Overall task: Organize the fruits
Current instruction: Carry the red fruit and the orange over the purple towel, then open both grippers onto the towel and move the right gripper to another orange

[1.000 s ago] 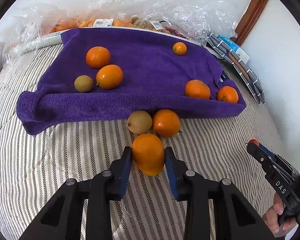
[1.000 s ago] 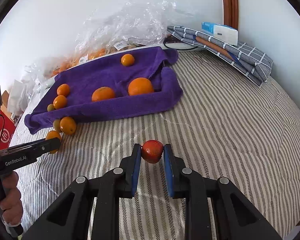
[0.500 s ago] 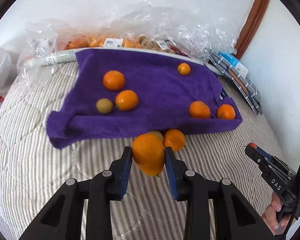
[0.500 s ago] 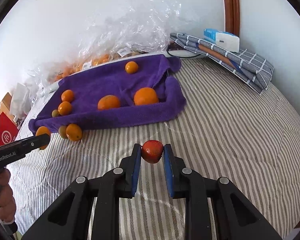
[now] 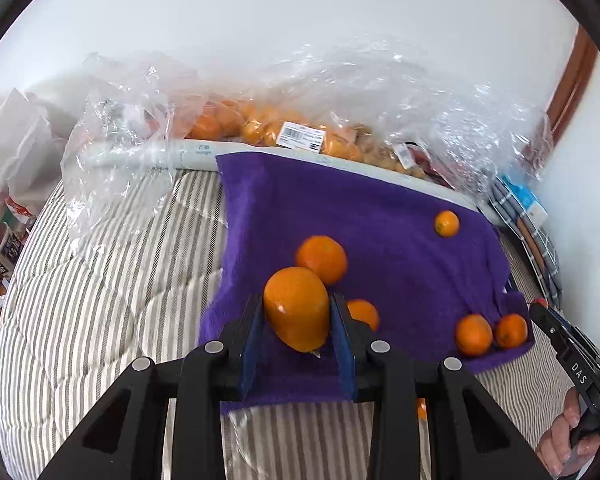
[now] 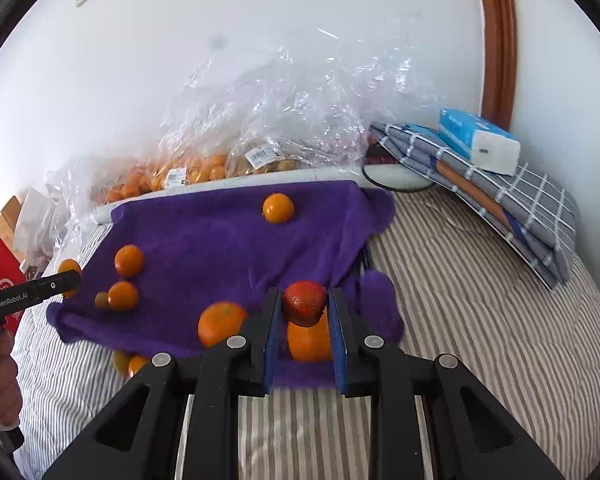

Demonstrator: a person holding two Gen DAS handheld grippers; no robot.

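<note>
Low in the frame's centre, the left gripper [image 5: 298, 312] reaches forward over the fuzzy purple towel [image 5: 380, 216], its blue pads clamped on a glossy, egg-shaped orange [image 5: 297, 307]. The right gripper [image 6: 303, 308] likewise points at the towel's near edge, pinching a small red fruit [image 6: 304, 302] with a dimpled skin. Crinkled clear bags [image 6: 300, 100] lie behind.

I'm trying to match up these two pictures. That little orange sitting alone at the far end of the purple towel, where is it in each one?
Left wrist view: the lone small orange lies right of centre, near the purple towel's far right edge.
Right wrist view: the same orange lies just left of centre, by the towel's far edge.
Shared landmark: the clear plastic bags of fruit behind the towel.
</note>
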